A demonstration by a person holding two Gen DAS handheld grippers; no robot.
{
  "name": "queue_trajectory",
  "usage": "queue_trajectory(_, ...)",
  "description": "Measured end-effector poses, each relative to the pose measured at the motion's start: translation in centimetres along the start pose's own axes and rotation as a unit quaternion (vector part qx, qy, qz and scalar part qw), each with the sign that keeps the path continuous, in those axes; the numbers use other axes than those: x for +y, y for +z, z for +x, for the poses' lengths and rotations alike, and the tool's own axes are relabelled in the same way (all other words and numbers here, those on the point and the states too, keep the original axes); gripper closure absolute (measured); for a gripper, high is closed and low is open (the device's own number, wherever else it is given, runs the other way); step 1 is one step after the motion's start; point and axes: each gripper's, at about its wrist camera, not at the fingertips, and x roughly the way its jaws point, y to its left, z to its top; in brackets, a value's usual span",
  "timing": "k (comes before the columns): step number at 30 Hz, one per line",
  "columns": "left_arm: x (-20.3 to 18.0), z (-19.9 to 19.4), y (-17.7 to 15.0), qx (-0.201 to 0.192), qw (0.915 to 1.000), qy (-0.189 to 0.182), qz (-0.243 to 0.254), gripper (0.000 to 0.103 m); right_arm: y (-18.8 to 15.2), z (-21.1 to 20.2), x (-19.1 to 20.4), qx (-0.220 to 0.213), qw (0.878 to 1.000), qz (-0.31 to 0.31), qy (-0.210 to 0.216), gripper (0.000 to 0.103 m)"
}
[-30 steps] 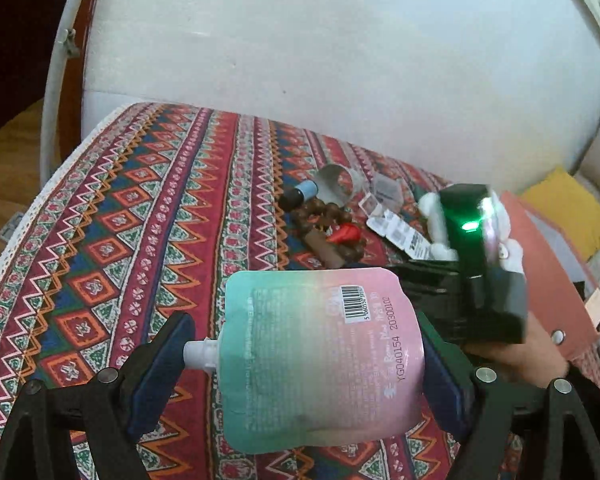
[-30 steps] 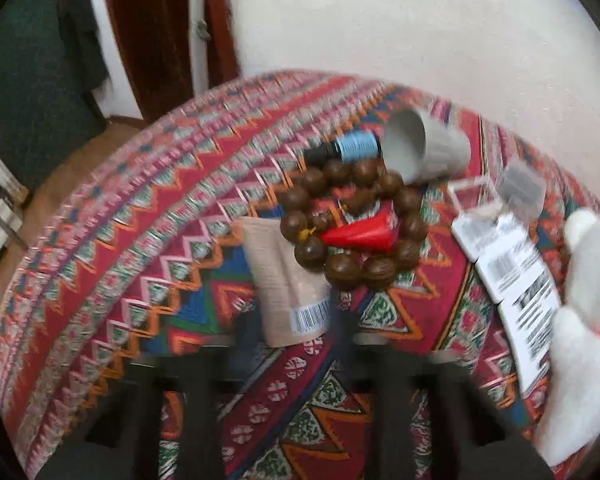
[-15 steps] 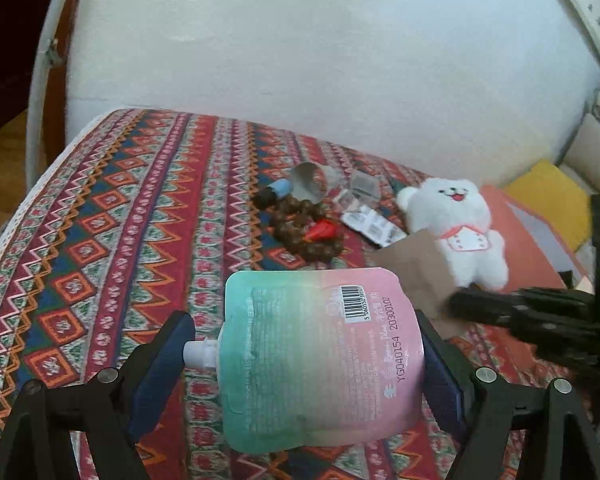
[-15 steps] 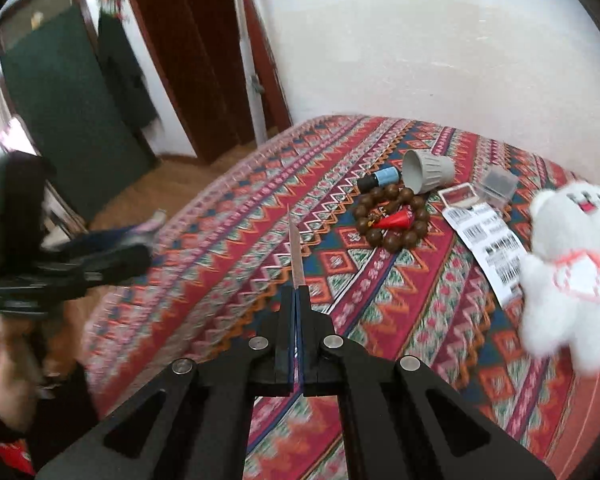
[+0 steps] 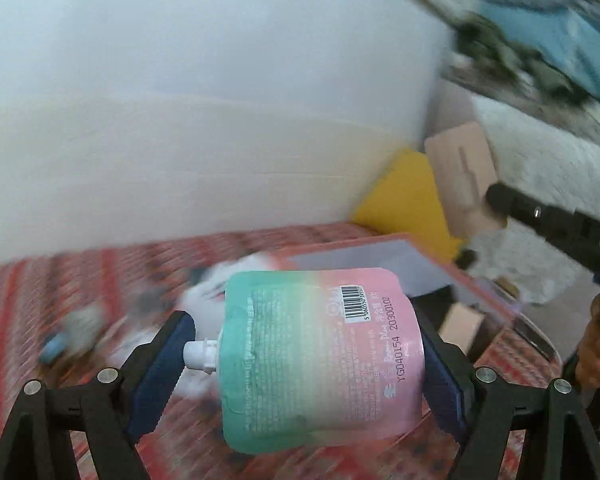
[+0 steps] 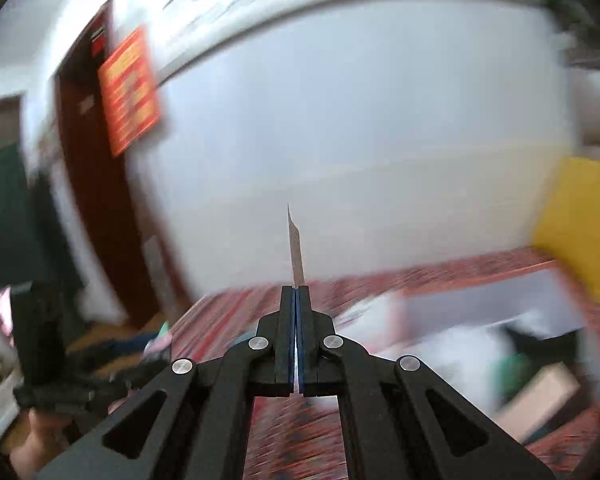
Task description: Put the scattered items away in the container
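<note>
My left gripper (image 5: 304,364) is shut on a teal-and-pink spouted pouch (image 5: 320,360), holding it sideways by the white spout end and the base, above the patterned cloth. My right gripper (image 6: 296,300) is shut on a thin brown packet (image 6: 296,248) seen edge-on, sticking up past the pads. In the left wrist view that packet (image 5: 464,172) hangs at the upper right, above the red box (image 5: 360,256) with grey inner walls. The box (image 6: 480,296) lies low and to the right in the right wrist view, with blurred items inside.
A white plush toy (image 5: 204,300) and a blue-capped item (image 5: 54,348) lie blurred on the red patterned cloth (image 5: 80,280). A yellow cushion (image 5: 408,200) leans by the white wall behind the box. A dark door (image 6: 100,200) stands far left.
Both grippers have risen and swung right toward the red box; the views are now motion-blurred. The right gripper has lifted the brown packet off the cloth. The pouch stays gripped.
</note>
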Motion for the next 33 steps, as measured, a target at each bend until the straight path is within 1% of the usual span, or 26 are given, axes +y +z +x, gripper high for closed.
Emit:
queue_trajectory(2,-3.5,4.0,1.4,0.013,0.9995,-0.014,0.026,0.016,1.2,-2.0,-3.8,-0.019,0.999,0.027,-0.038,0.103)
queue_trajectory(3,-4.7,5.9,1.7,0.022,0.9991,-0.017,0.031,0.016,1.5,-2.7,-5.9,-0.024,0.997,0.048,-0.05,0.103)
queue_trajectory(4,-5.8,7.7,1.8,0.032,0.9987,-0.02,0.035,0.016,1.6,-3.0,-8.4,-0.023,0.995,0.074,-0.058,0.103)
queue_trajectory(6,-7.9,11.2,1.9,0.054,0.9975,-0.024,0.039,0.015,1.3,-2.2,-12.8,-0.005,0.991,0.116,-0.063,0.103)
queue_trajectory(8,-8.6,13.1,1.6,0.069,0.9967,-0.025,0.034,0.015,0.8,-1.1,-15.6,0.006,0.988,0.147,-0.053,0.103)
queue_trajectory(9,-8.8,13.4,1.4,0.07,0.9967,-0.022,0.033,0.015,0.5,-0.5,-16.8,0.011,0.986,0.162,-0.047,0.102)
queue_trajectory(10,-8.8,13.6,1.2,0.071,0.9968,-0.018,0.031,0.014,0.2,0.0,-17.6,0.014,0.984,0.17,-0.044,0.098)
queue_trajectory(12,-8.9,13.9,0.9,0.071,0.9969,-0.007,0.033,0.014,-0.1,0.8,-18.2,0.018,0.983,0.172,-0.053,0.098)
queue_trajectory(13,-8.8,13.8,0.7,0.069,0.9969,0.007,0.037,0.013,-0.1,1.0,-18.4,0.02,0.983,0.174,-0.056,0.097)
queue_trajectory(14,-8.8,13.4,0.5,0.065,0.9969,0.02,0.039,0.012,-0.3,1.1,-18.4,0.023,0.982,0.178,-0.058,0.095)
queue_trajectory(16,-9.0,12.9,0.2,0.059,0.9968,0.036,0.04,0.01,-0.6,1.3,-17.9,0.027,0.982,0.176,-0.066,0.074)
queue_trajectory(18,-8.9,11.7,-0.2,0.046,0.9966,0.053,0.044,0.008,-0.7,1.2,-17.0,0.027,0.983,0.159,-0.089,0.066)
queue_trajectory(20,-9.0,10.1,-0.5,0.033,0.9953,0.073,0.054,0.008,-0.3,0.8,-15.4,0.032,0.983,0.131,-0.124,0.063)
queue_trajectory(21,-9.0,9.3,-0.7,0.026,0.9945,0.083,0.059,0.008,-0.3,0.7,-14.6,0.036,0.982,0.118,-0.141,0.057)
queue_trajectory(22,-8.9,8.5,-0.9,0.022,0.9938,0.09,0.062,0.007,-0.2,0.6,-13.7,0.04,0.981,0.105,-0.16,0.05)
queue_trajectory(24,-8.5,7.0,-1.1,0.016,0.9925,0.101,0.068,0.007,0.0,0.4,-11.9,0.048,0.976,0.078,-0.2,0.041)
queue_trajectory(25,-8.2,6.2,-1.3,0.014,0.9919,0.105,0.07,0.007,-0.1,0.4,-11.0,0.05,0.974,0.066,-0.213,0.036)
queue_trajectory(26,-7.9,5.5,-1.4,0.012,0.9914,0.109,0.072,0.007,-0.2,0.3,-10.1,0.052,0.972,0.056,-0.221,0.034)
queue_trajectory(28,-6.3,3.1,-2.5,0.012,0.99,0.124,0.066,0.007,-0.5,0.4,-7.8,0.057,0.972,0.036,-0.225,0.028)
queue_trajectory(31,-3.9,-0.4,-4.1,0.013,0.9875,0.147,0.057,0.006,-1.3,0.8,-3.7,0.063,0.975,0.002,-0.211,0.023)
queue_trajectory(33,-0.8,-3.7,-7.1,0.02,0.9833,0.176,0.041,0.006,-2.1,1.2,-0.8,0.066,0.979,-0.02,-0.193,0.021)
